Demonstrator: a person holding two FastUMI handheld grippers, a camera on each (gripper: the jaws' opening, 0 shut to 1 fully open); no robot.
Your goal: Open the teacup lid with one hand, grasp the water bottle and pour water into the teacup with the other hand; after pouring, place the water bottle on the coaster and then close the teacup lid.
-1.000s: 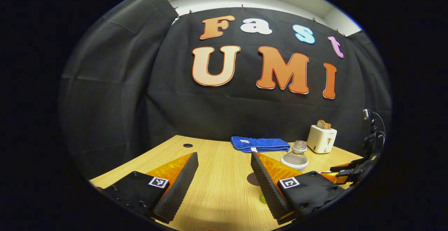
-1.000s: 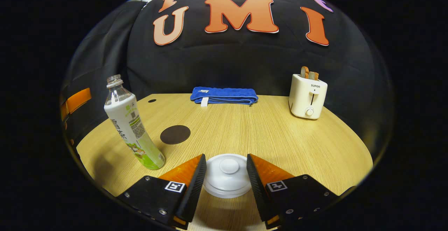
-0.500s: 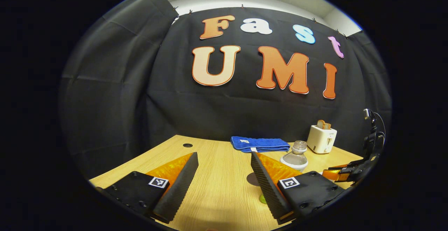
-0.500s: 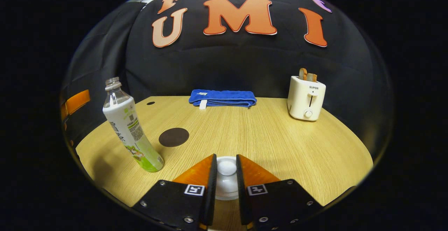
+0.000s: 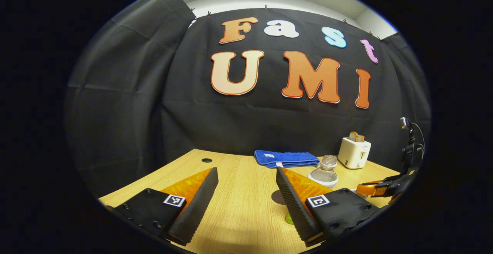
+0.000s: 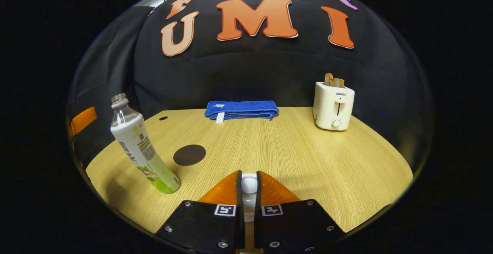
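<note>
In the right gripper view my right gripper [image 6: 249, 174] is shut on the white knob of the teacup lid [image 6: 249, 184]; its fingers hide the cup and the lid's rim. To its left stands the uncapped water bottle [image 6: 140, 146] with a white and green label, leaning in the fisheye. A dark round coaster [image 6: 189, 154] lies just behind the bottle. In the left gripper view my left gripper [image 5: 245, 169] hangs open over bare table. The bottle [image 5: 325, 171] rises behind its right finger, beside an edge of the coaster [image 5: 276, 197]. The right gripper [image 5: 381, 188] shows at the far right.
A folded blue towel [image 6: 242, 109] lies at the back of the wooden table [image 6: 327, 161], with a white toaster [image 6: 333, 106] holding toast at the back right. A small round hole [image 5: 206, 160] is in the table's far left part. The left gripper [image 6: 83, 119] shows at the left edge.
My right gripper went from open around the lid to shut on its knob. The left gripper stayed open and still.
</note>
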